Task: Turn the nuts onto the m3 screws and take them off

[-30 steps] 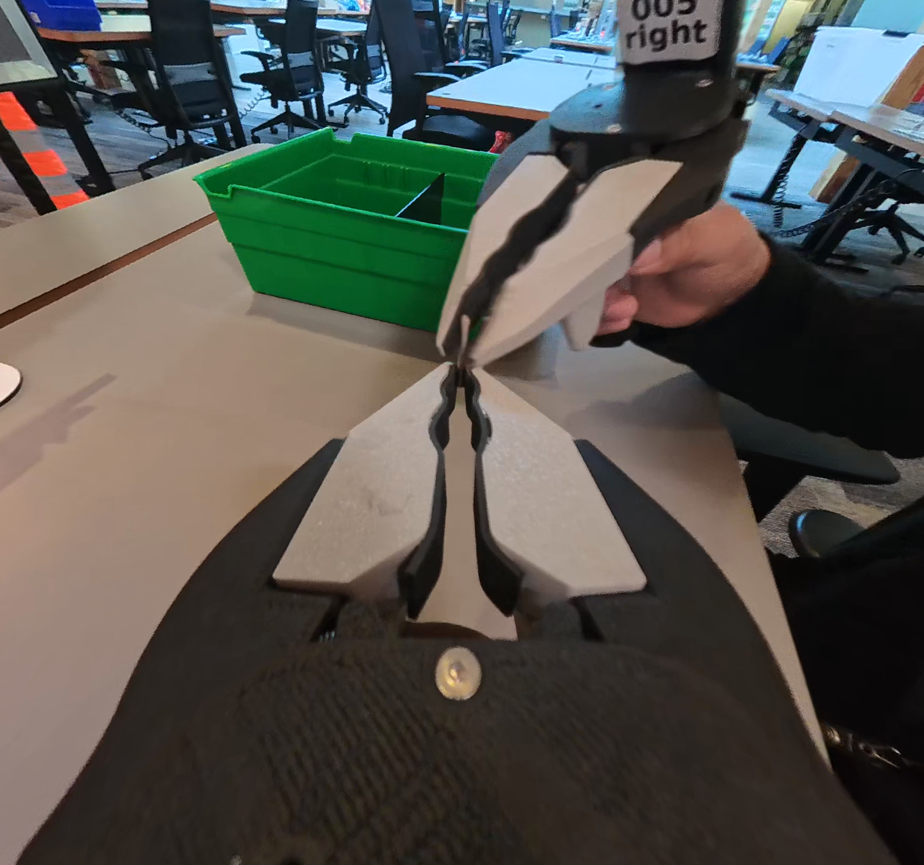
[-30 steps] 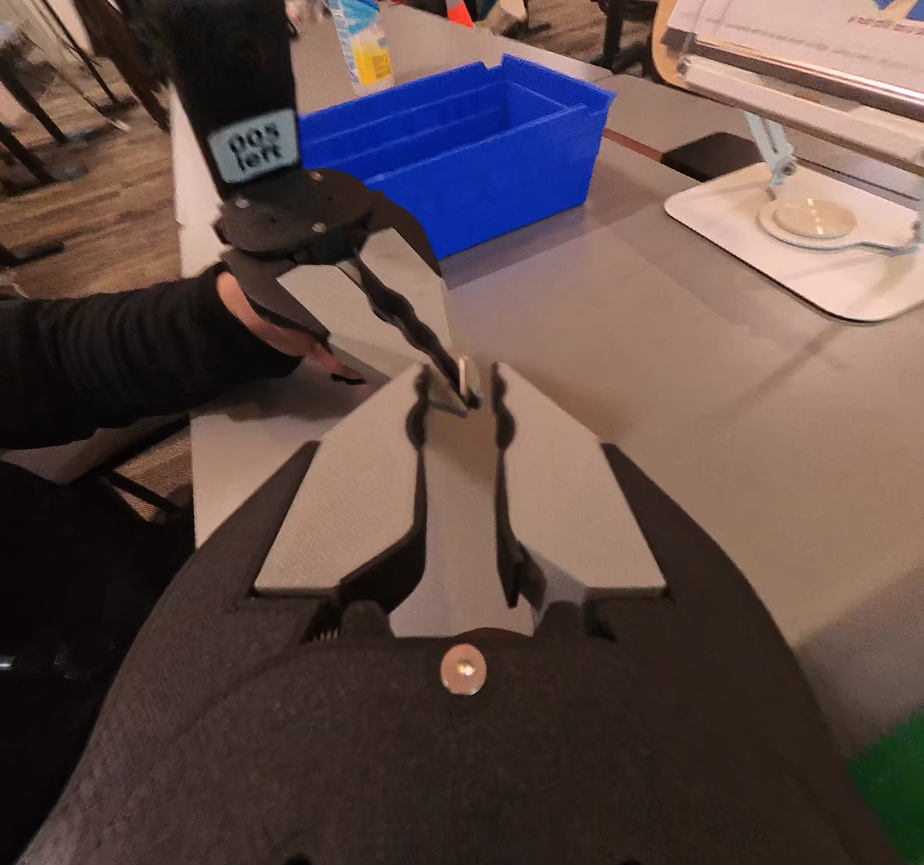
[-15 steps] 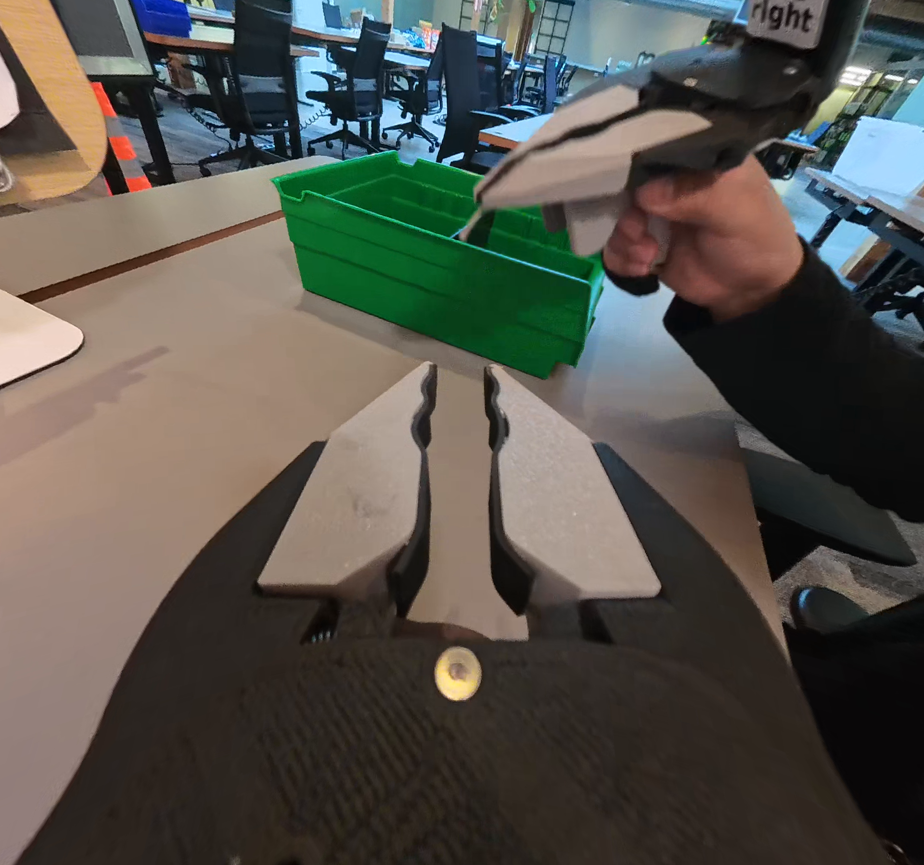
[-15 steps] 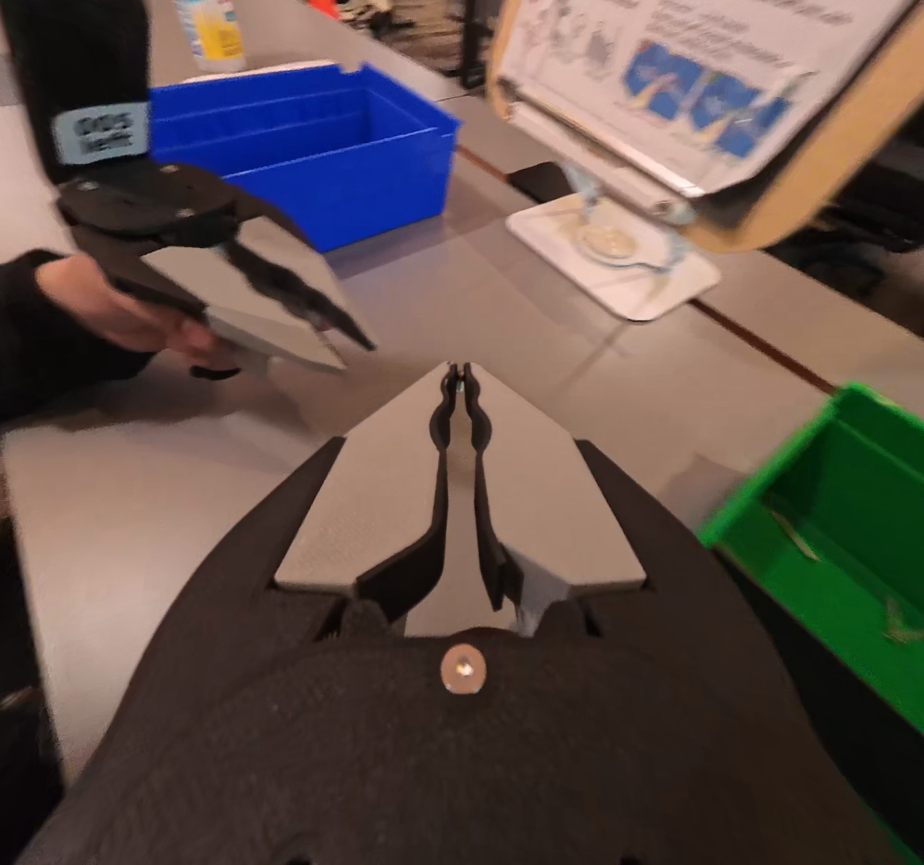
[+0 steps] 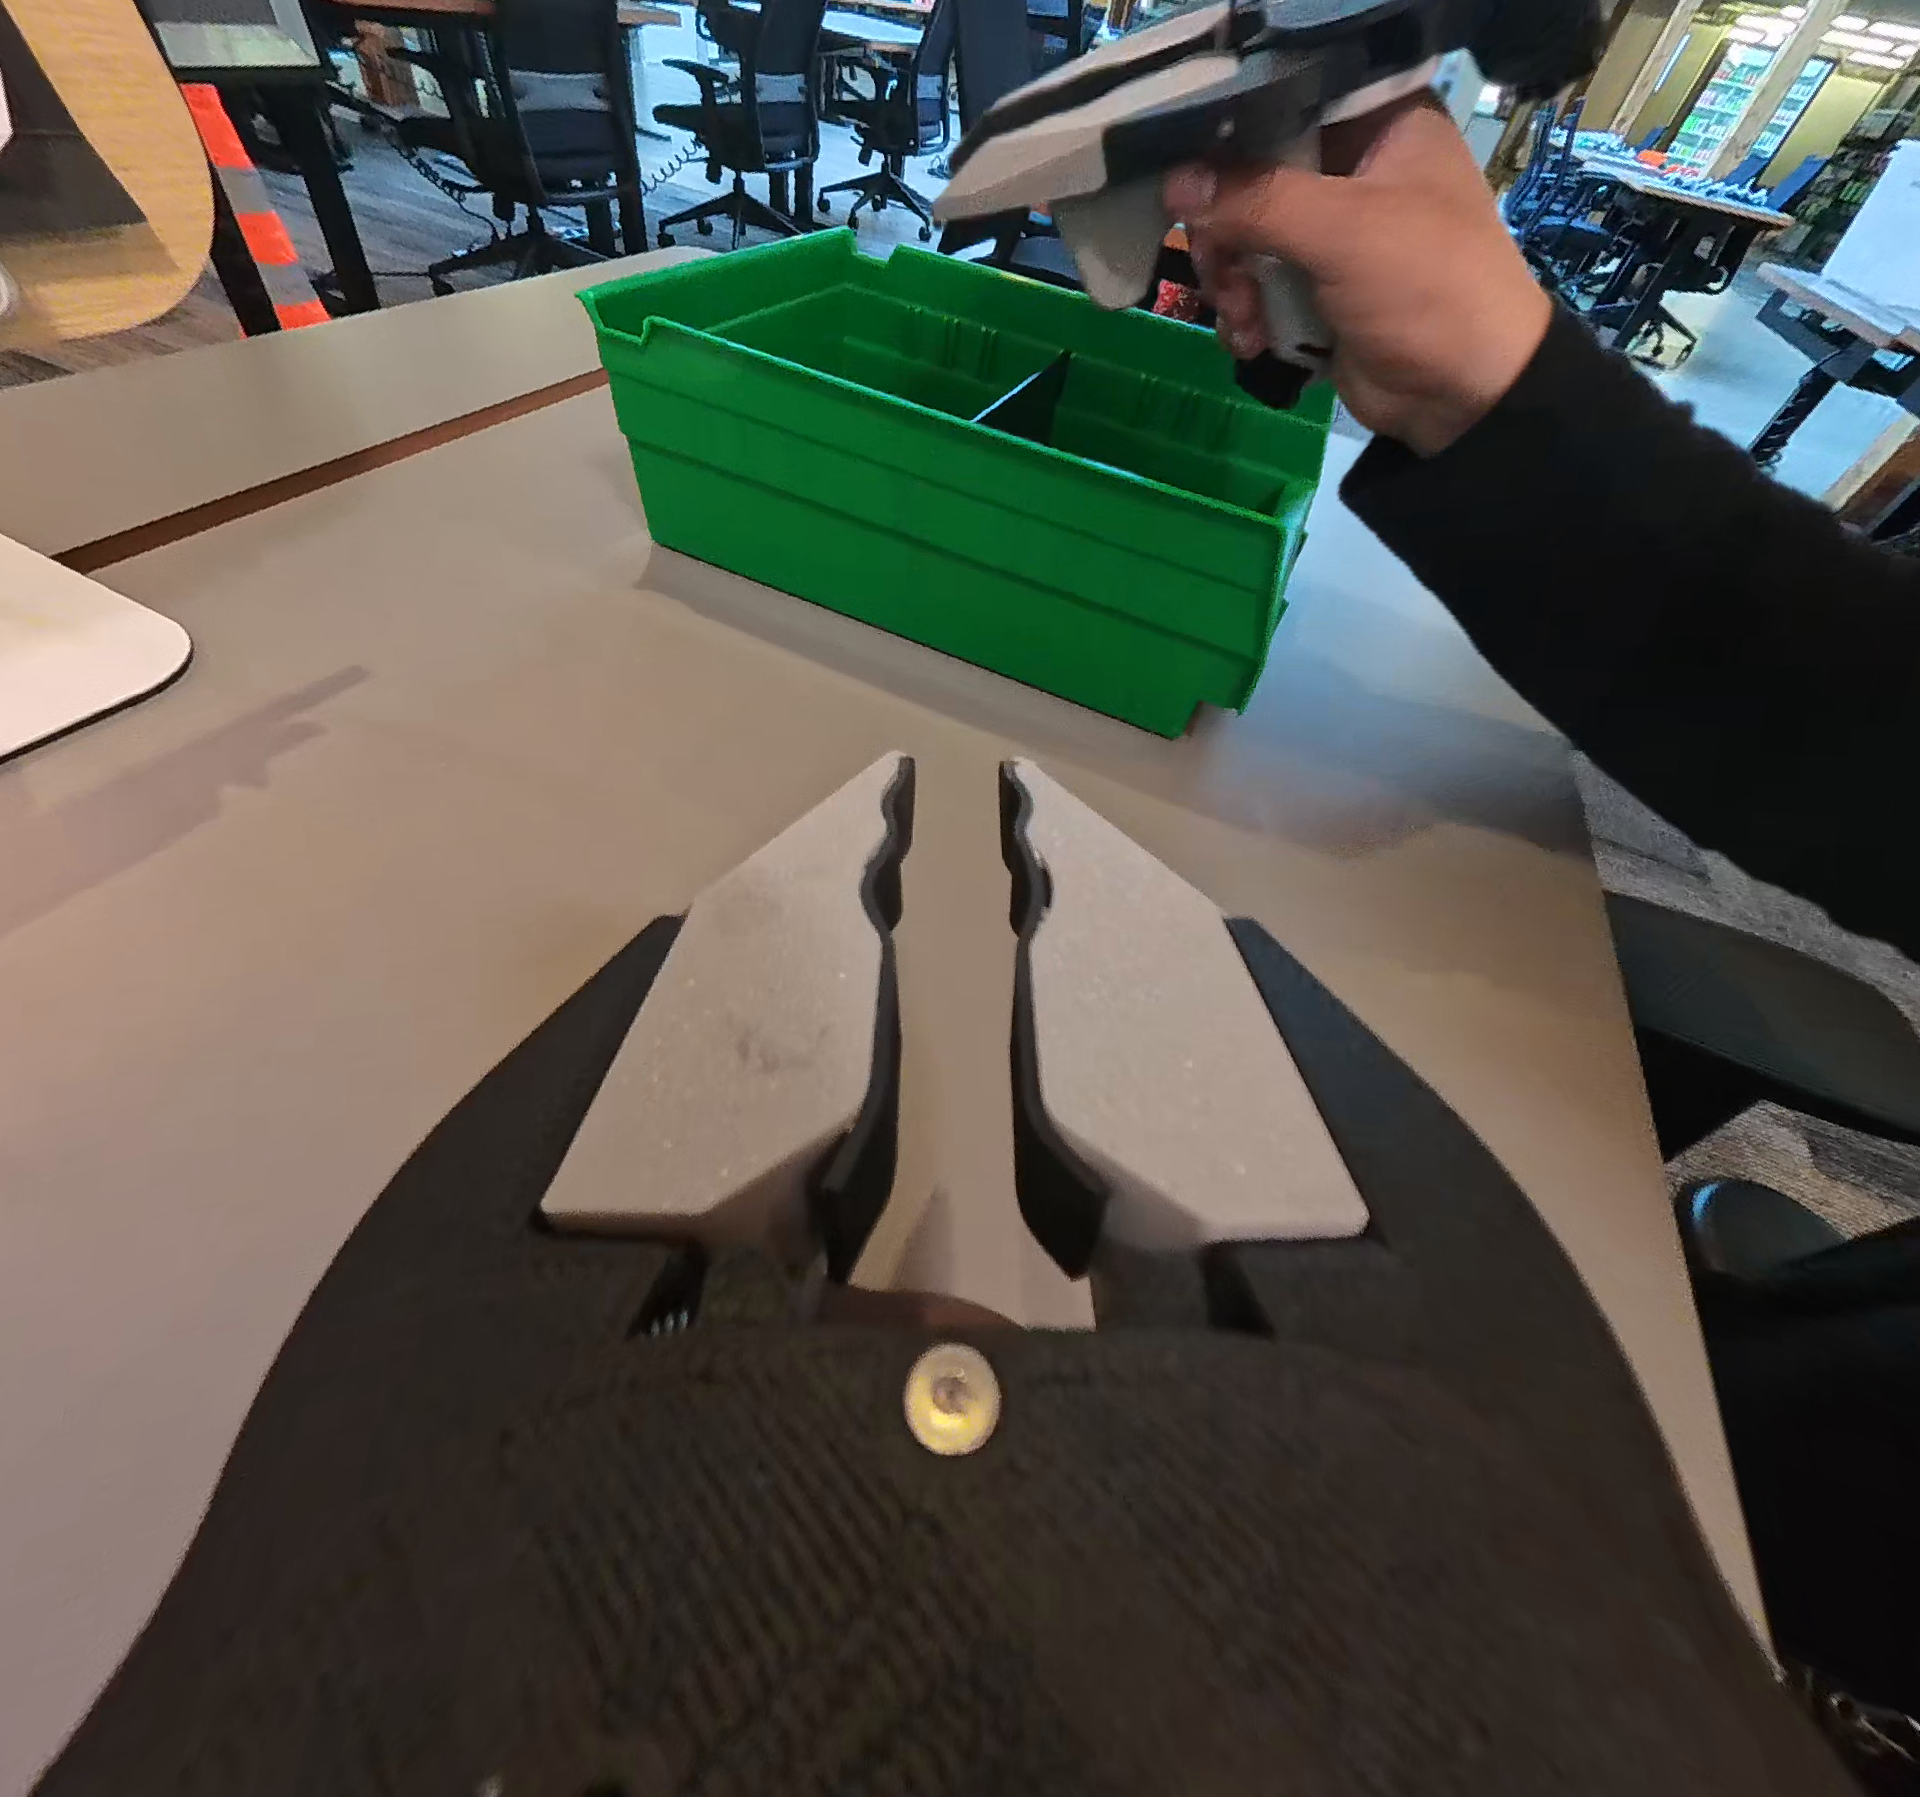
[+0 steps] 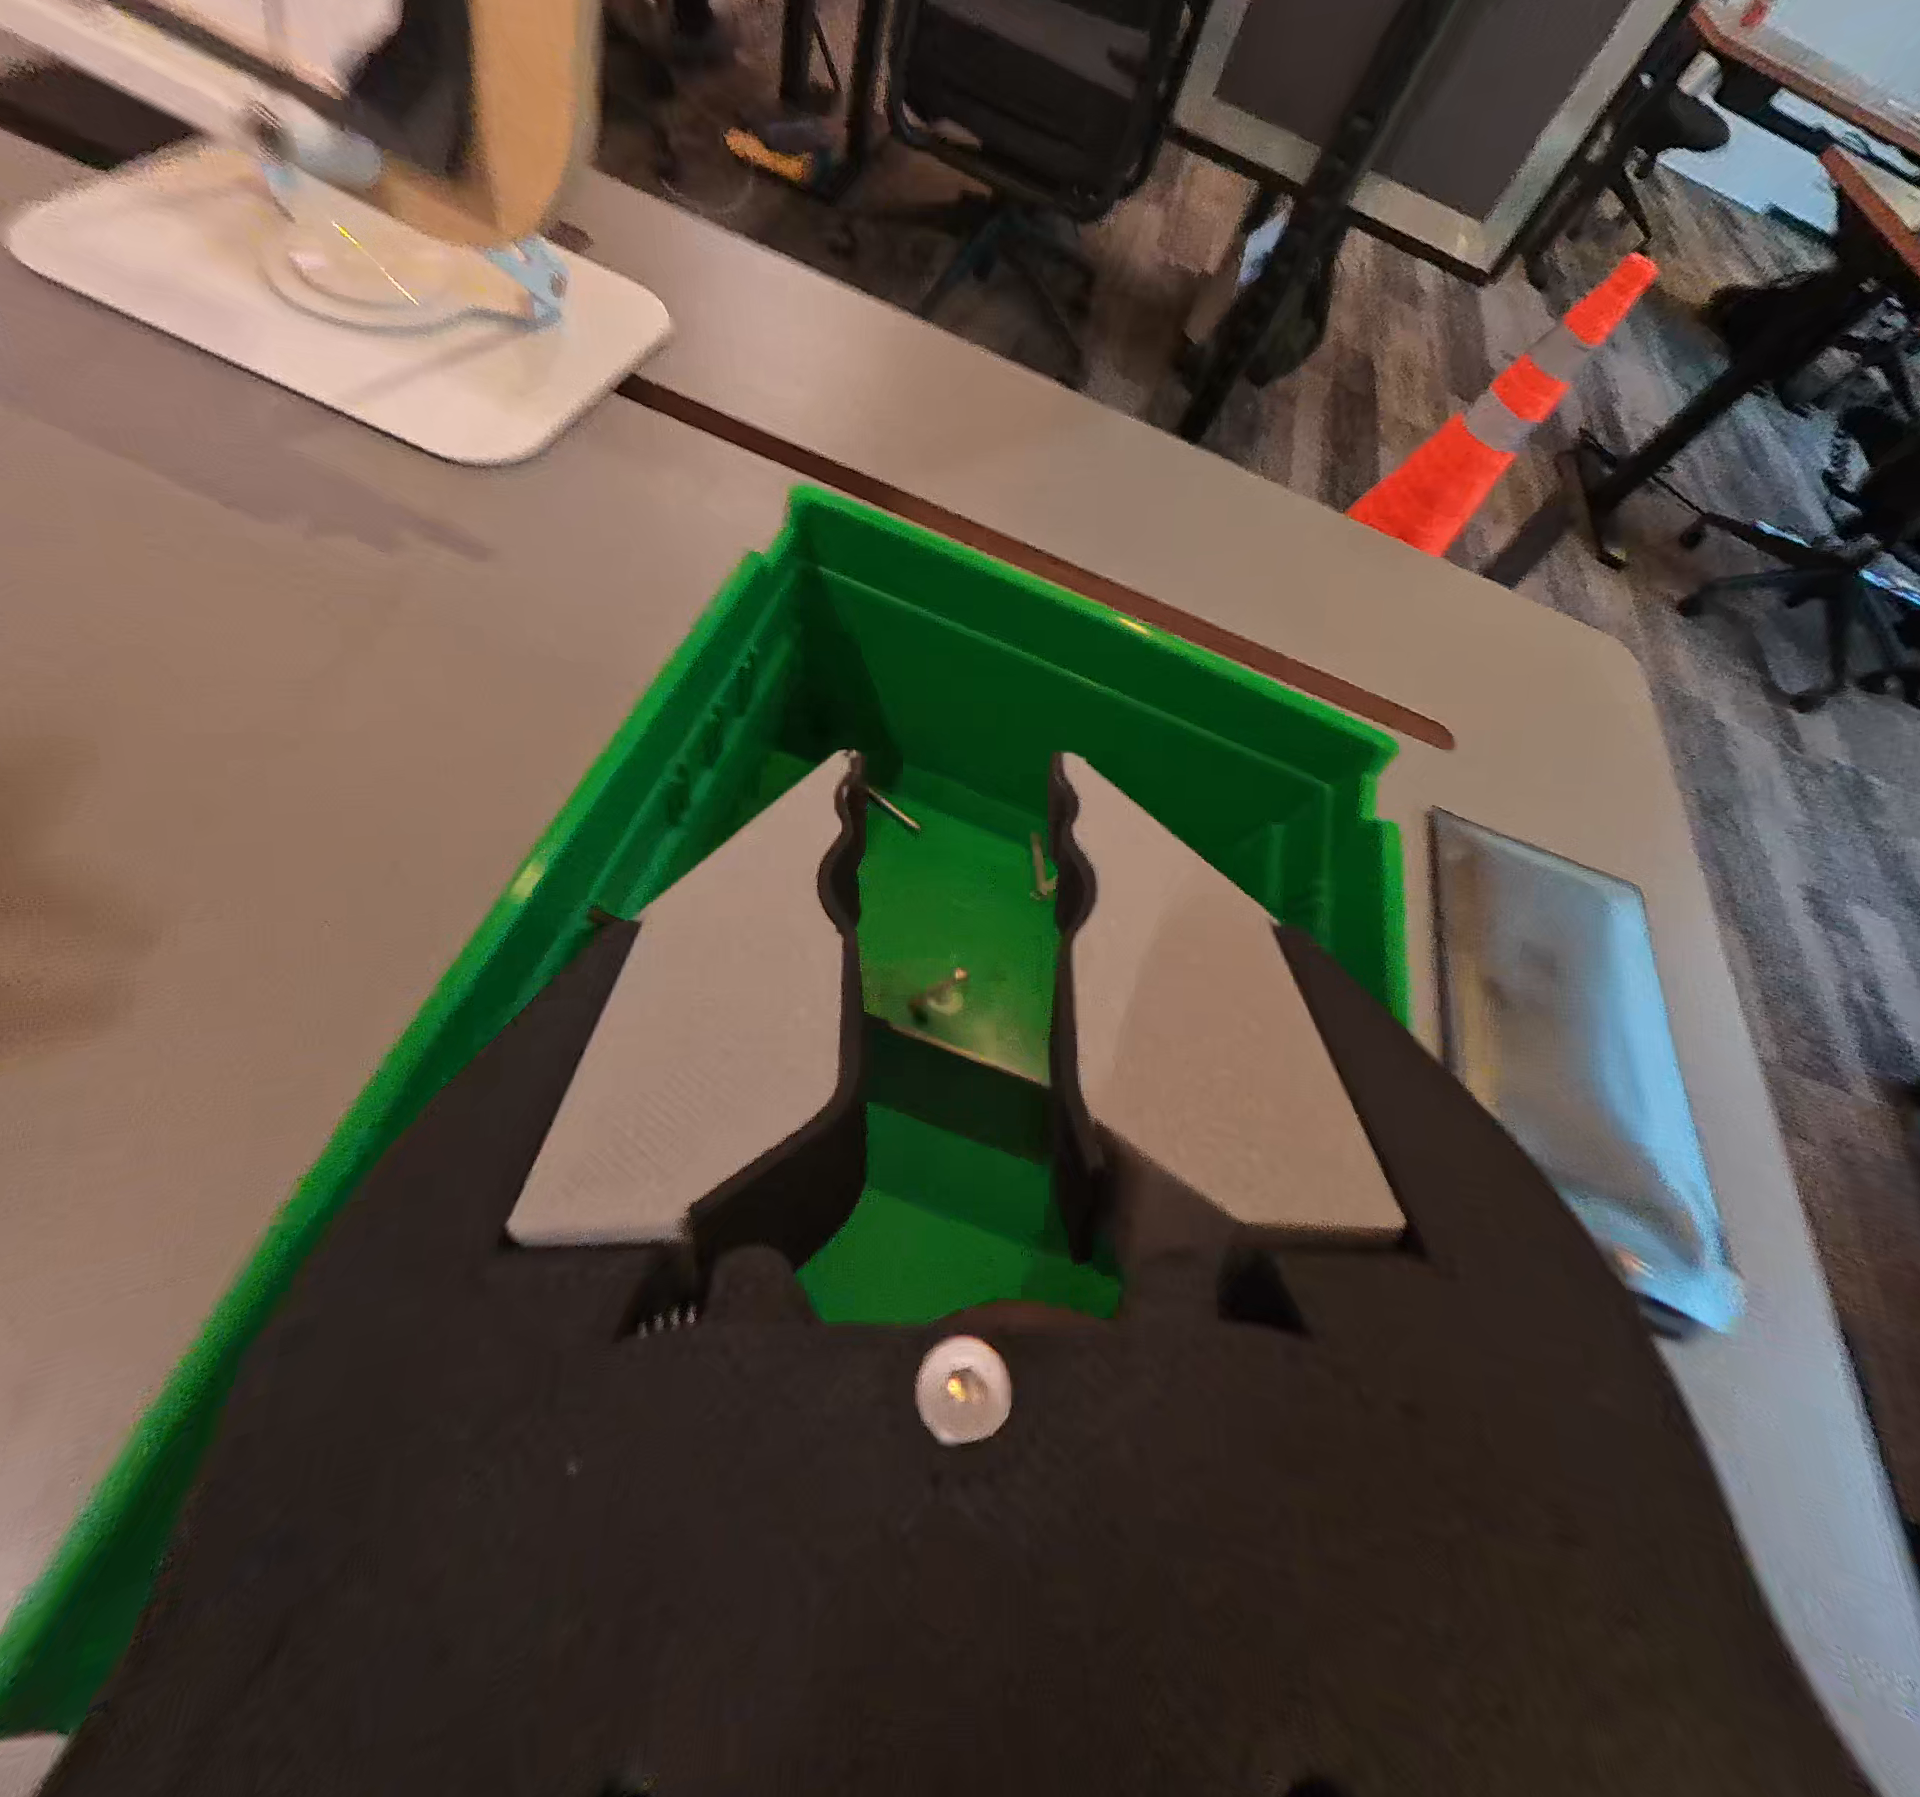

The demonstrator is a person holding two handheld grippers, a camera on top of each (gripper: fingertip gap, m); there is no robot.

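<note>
The right tool (image 6: 951, 760) hangs over the green plastic bin (image 6: 665, 781), its grey, wavy-edged fingers spread wide and empty. Between them, on the bin's floor, lies a small metal screw (image 6: 940, 994); two thin metal pieces (image 6: 896, 807) lie farther back. The left tool (image 5: 956, 771) hovers low above the smooth grey table (image 5: 416, 812), fingers slightly apart, gripping nothing, well short of the bin.

The left wrist view looked level across the table (image 5: 416, 812); the right looked steeply down, close. Both shared the green bin (image 5: 935, 542) (image 6: 1039, 667).
</note>
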